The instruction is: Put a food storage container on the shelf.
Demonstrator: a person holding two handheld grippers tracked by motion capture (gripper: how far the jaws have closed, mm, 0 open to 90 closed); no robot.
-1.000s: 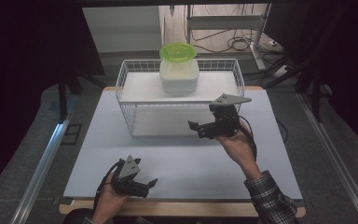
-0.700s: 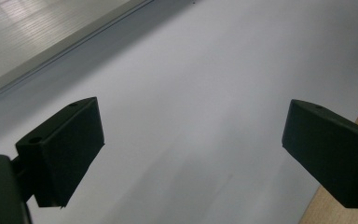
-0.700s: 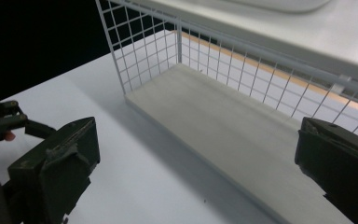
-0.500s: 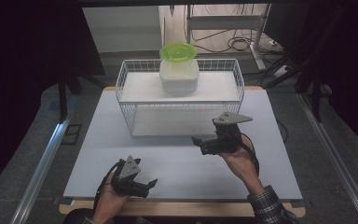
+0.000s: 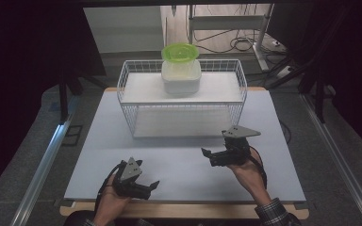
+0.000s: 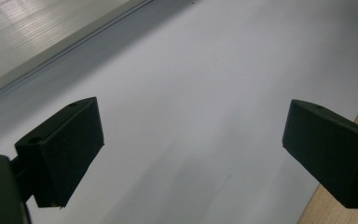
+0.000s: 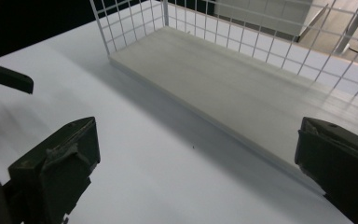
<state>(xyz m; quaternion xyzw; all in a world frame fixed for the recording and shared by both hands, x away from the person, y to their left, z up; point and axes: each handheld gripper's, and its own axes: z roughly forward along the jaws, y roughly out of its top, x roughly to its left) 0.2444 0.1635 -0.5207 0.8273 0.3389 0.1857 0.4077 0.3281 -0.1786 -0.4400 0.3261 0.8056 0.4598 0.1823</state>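
High view: your right gripper [image 5: 210, 155] hangs over the mat [image 5: 99, 141] just in front of the rack [image 5: 122, 82], jaws spread and empty. Your left gripper [image 5: 150, 187] sits low at the mat's near edge, well apart from the rack, jaws also spread and empty. The tub [image 5: 181, 77] with its green lid [image 5: 180, 52] stands on the rack's upper shelf, mid-width, upright, touching neither gripper. It looks like the thing to fetch, so judge the step in hand as the approach.

Left gripper view: both jaws wide over bare mat, with the wooden table edge [image 6: 349, 212] at lower right. Nothing between them. Keep this hand parked, or bring it up only if the tub needs steadying.

Right gripper view: jaws wide, nothing held. The rack's lower shelf [image 7: 242, 93] lies ahead and the wire wall [image 7: 135, 21] rises at its far left; the left gripper's jaw tip [image 7: 14, 79] shows at the left edge.

To do it well: lift your right hand above the wire rim before you go forward, come at the tub squarely, keep the jaws wide until they straddle the body under the lid, then close slowly. Wire snags are the likely fault.
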